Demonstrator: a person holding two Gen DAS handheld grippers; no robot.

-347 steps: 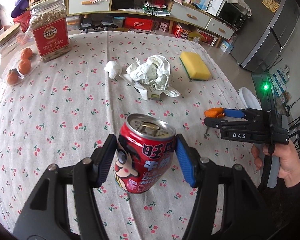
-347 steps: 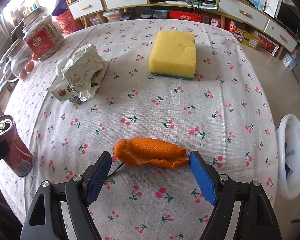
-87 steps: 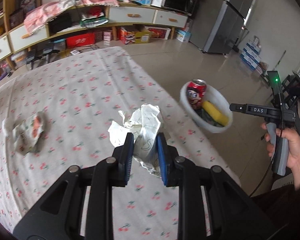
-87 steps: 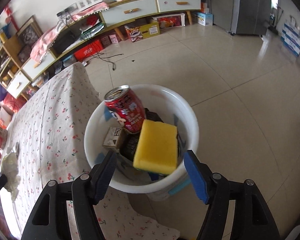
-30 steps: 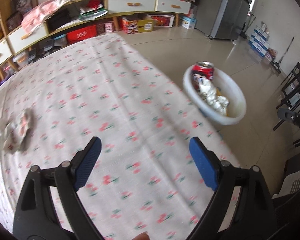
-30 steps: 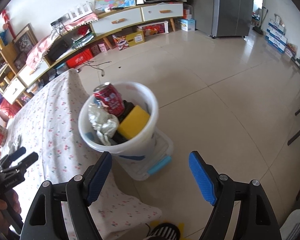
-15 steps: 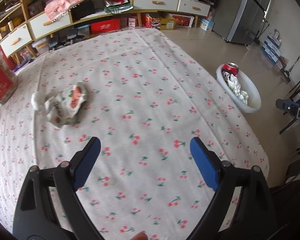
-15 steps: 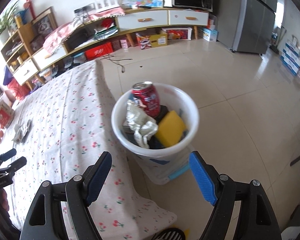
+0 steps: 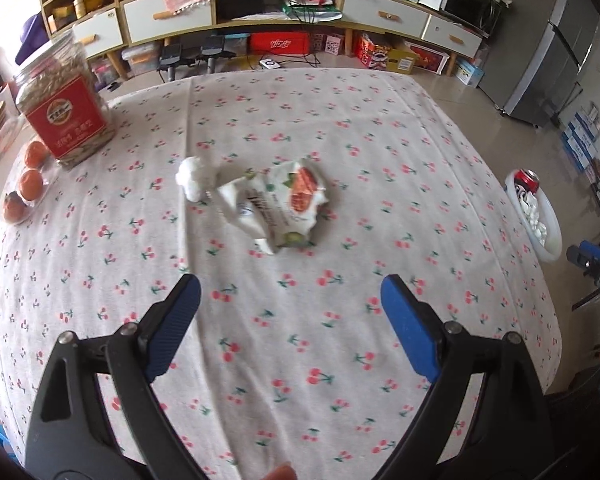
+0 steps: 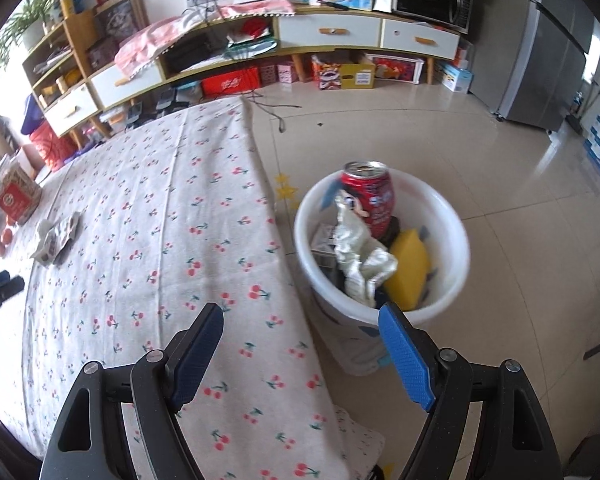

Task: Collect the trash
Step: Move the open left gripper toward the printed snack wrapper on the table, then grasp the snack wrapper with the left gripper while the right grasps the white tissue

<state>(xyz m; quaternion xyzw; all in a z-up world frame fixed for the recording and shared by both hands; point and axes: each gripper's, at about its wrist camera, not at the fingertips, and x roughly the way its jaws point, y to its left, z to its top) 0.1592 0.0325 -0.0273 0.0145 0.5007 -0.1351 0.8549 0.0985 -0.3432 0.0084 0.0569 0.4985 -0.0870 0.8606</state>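
A crumpled snack wrapper (image 9: 278, 208) lies mid-table on the cherry-print cloth (image 9: 300, 340), with a white tissue wad (image 9: 194, 178) just left of it. My left gripper (image 9: 290, 314) hangs open above the cloth, short of the wrapper, with nothing between its fingers. The right gripper (image 10: 300, 338) is open and empty over the table's right edge, beside the white bin (image 10: 456, 280) on the floor. In the bin are a red can (image 10: 370, 198), crumpled paper (image 10: 360, 258) and a yellow sponge (image 10: 408, 266). The wrapper (image 10: 58, 240) shows far left in the right wrist view.
A jar with a red label (image 9: 66, 114) and a clear dish of small orange fruit (image 9: 24, 194) stand at the table's far left. Low shelves and drawers (image 9: 260, 8) line the back wall. A grey fridge (image 10: 556, 52) stands at the right. Tiled floor surrounds the bin.
The left gripper has swung from the bin side towards mid-table, so the wrapper and tissue now lie ahead of it. The right gripper has drifted towards the table edge. Both stayed open.
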